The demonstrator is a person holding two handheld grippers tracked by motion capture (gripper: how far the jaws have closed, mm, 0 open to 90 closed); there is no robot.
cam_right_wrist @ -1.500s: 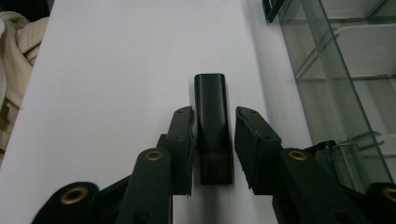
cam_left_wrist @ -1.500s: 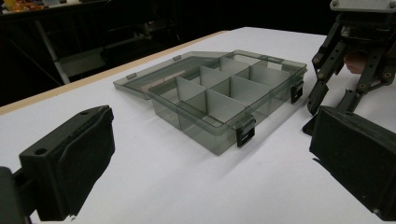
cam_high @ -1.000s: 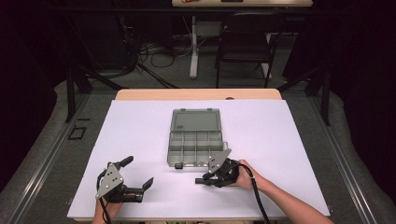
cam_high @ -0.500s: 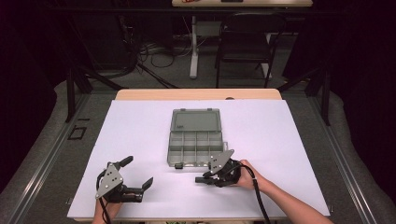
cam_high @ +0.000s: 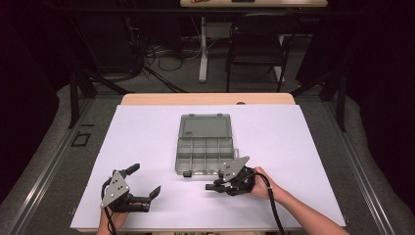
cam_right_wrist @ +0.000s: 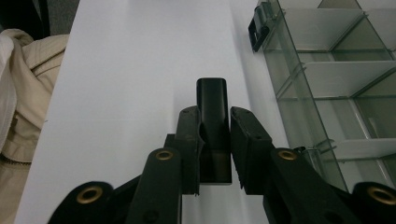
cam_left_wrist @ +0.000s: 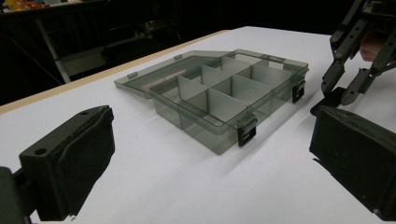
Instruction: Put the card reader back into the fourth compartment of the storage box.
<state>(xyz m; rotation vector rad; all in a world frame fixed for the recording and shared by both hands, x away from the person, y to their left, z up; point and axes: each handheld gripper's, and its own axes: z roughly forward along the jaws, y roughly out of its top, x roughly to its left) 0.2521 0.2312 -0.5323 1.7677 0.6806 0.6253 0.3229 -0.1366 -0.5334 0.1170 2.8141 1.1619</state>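
- White table [cam_high: 303, 147] carries an open grey organizer box [cam_high: 204, 147]; its compartments look empty.
- Right gripper [cam_high: 211, 186], just before the box's front, pinches a small black block [cam_right_wrist: 213, 135].
- Left gripper [cam_high: 145, 182], well left of the box, stands spread.

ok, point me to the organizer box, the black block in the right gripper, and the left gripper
organizer box [cam_high: 205, 149], high view, on a middle divider.
black block [cam_right_wrist: 212, 105], right gripper view, on its top face.
left gripper [cam_high: 144, 181], high view, between its open jaw tips.
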